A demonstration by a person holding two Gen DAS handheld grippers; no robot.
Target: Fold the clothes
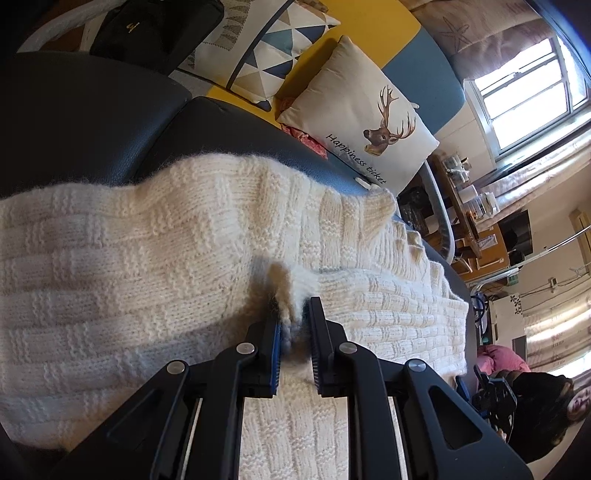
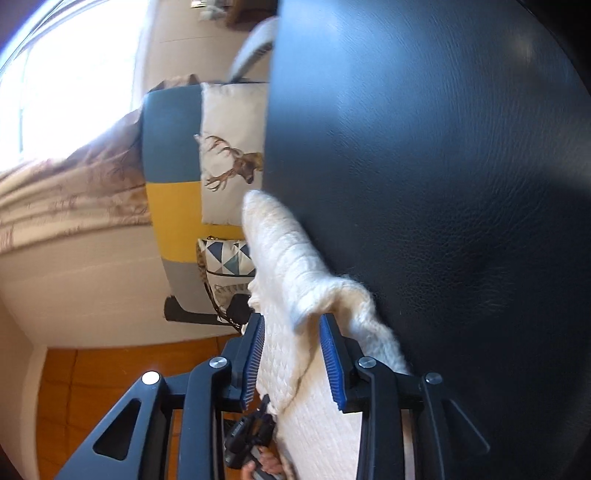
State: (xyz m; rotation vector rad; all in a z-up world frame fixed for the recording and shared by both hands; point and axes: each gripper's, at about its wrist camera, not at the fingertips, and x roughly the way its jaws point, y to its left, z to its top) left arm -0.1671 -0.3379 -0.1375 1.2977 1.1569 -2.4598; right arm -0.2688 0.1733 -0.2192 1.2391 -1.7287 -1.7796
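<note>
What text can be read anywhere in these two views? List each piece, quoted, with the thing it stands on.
"Happiness ticket" – in black script on the deer cushion, below the stag's head.
Gold mark on the black bag – too small to read.
Labels on the jars and boxes on the wooden shelf – too small to read.
Right wrist view: no readable text; the cushion's wording is hidden there.

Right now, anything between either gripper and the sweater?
Nothing visible. The left gripper is already pinching a fold of the white knit sweater. The right gripper is open, with the sweater's edge lying between its fingers over the black leather surface.
</note>
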